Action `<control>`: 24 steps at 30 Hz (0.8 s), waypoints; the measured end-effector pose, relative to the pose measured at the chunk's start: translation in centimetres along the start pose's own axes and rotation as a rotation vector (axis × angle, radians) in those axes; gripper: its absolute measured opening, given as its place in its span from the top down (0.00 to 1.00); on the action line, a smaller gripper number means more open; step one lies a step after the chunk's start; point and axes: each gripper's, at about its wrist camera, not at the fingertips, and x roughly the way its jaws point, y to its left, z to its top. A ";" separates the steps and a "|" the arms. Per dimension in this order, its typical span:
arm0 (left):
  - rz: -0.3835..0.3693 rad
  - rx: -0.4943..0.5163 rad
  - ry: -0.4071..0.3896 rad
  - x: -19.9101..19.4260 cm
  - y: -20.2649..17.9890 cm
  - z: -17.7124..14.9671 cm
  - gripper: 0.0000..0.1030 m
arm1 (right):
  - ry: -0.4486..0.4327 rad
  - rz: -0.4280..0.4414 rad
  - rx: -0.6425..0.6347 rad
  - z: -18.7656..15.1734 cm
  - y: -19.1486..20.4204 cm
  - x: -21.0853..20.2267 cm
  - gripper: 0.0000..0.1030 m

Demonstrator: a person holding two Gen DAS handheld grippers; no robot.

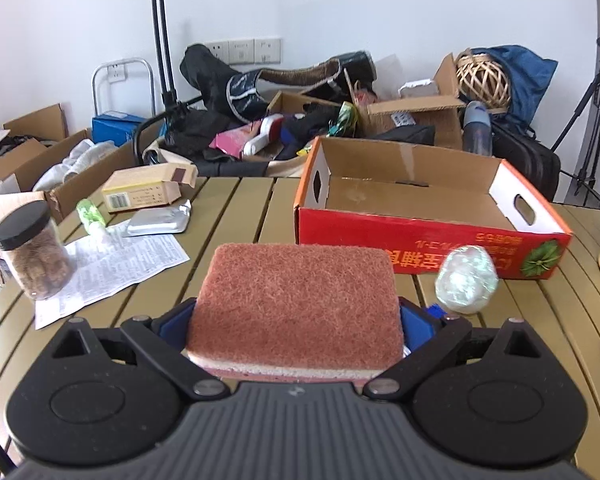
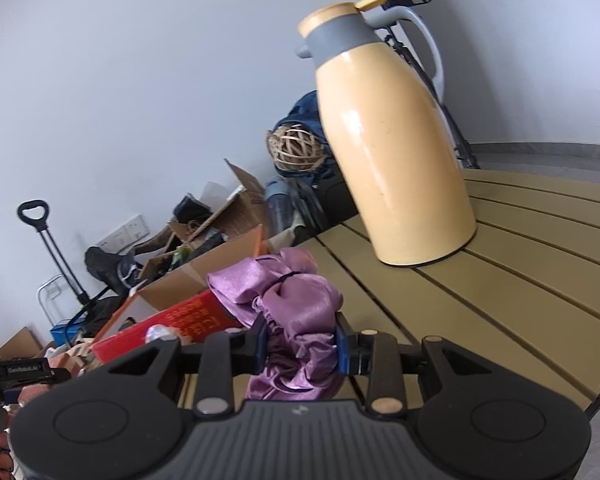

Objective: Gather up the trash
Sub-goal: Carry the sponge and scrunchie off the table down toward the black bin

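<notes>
Left wrist view: a rectangular scouring sponge with a reddish-brown abrasive top and a pale layer beneath (image 1: 296, 312) sits clamped between the blue pads of the left tongs (image 1: 296, 332), held above the olive slatted table (image 1: 236, 216). Just beyond it stands an open red cardboard box with a plain brown inside and cut-out handles (image 1: 424, 236); nothing shows on its floor. A crumpled ball of clear, shiny wrap (image 1: 466, 280) lies on the table against the box's near wall, to the right of the sponge. Farther left lie a printed paper sheet (image 1: 124, 260), a flat silver foil pouch (image 1: 158, 222), a small green bottle on its side (image 1: 90, 214), a tan carton with a barcode (image 1: 144, 192) and a clear jar with a black lid and brown contents (image 1: 34, 252). Behind the table, cardboard boxes, bags and a woven rattan ball (image 1: 484, 76) crowd the wall.

Right wrist view: the right tongs (image 2: 300, 344) are closed on a bunched purple satin cloth (image 2: 292, 300), which bulges above and below the blue pads. A tall cream-yellow thermos jug with a grey collar and handle (image 2: 396, 152) stands upright on the table beyond. The red box appears at lower left, its near corner seemingly just behind the cloth, though the distortion makes that hard to judge.
</notes>
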 end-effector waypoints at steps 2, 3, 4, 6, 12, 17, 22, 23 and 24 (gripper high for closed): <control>-0.005 -0.003 -0.012 -1.7 0.2 -0.5 0.03 | 0.000 0.020 -0.015 -0.1 0.5 -0.5 0.70; -0.010 -0.007 -0.017 -2.6 0.4 -0.7 0.03 | 0.001 0.029 -0.025 -0.1 0.9 -0.8 0.70; -0.014 -0.009 -0.023 -3.6 0.6 -1.0 0.03 | 0.002 0.038 -0.034 -0.1 1.1 -1.1 0.70; -0.023 -0.011 -0.036 -5.3 0.9 -1.5 0.03 | 0.004 0.060 -0.048 -0.1 1.5 -1.8 0.70; -0.044 -0.003 -0.076 -11.2 2.1 -3.6 0.03 | 0.004 0.102 -0.095 -0.7 2.9 -4.6 0.70; -0.067 0.002 -0.093 -15.1 2.6 -5.5 0.03 | 0.020 0.134 -0.136 -2.1 4.1 -7.1 0.70; -0.085 0.026 -0.086 -18.1 2.8 -8.1 0.03 | 0.045 0.159 -0.186 -3.7 5.2 -9.9 0.70; -0.092 0.028 -0.087 -18.6 2.9 -8.6 0.03 | 0.052 0.162 -0.197 -4.1 5.4 -10.4 0.70; -0.101 0.027 -0.084 -19.2 2.9 -9.1 0.03 | 0.062 0.165 -0.212 -4.4 5.6 -11.0 0.70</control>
